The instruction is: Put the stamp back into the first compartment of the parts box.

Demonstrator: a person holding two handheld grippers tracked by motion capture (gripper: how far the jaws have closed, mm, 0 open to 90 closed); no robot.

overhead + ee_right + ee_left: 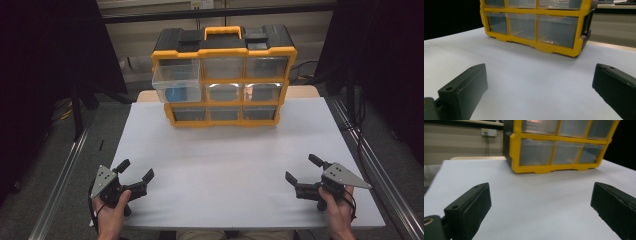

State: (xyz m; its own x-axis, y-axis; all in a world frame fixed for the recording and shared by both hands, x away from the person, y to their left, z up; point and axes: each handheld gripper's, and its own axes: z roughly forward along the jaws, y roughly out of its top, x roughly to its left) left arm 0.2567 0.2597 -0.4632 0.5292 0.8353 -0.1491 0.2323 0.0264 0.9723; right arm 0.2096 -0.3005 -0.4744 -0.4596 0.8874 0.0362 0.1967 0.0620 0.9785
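Observation:
A yellow and black drawer cabinet [223,52] with clear drawers stands at the far middle of the white table [225,150]. Its top left drawer [176,77] is pulled out toward me, and something blue [176,94] shows through its clear wall. My left gripper [136,170] rests open near the front left corner, held by a hand. At the front right, my right gripper [302,169] is open as well. The left gripper [540,205] has nothing between its jaws, with the cabinet [559,145] far ahead. The right gripper [540,85] is likewise empty, facing the cabinet [536,25].
Metal rails run along the table's left [60,185] and right [380,170] sides, with dark curtains beyond them. A wall outlet [488,132] sits behind the table. A wide bare stretch of white tabletop lies between the grippers and the cabinet.

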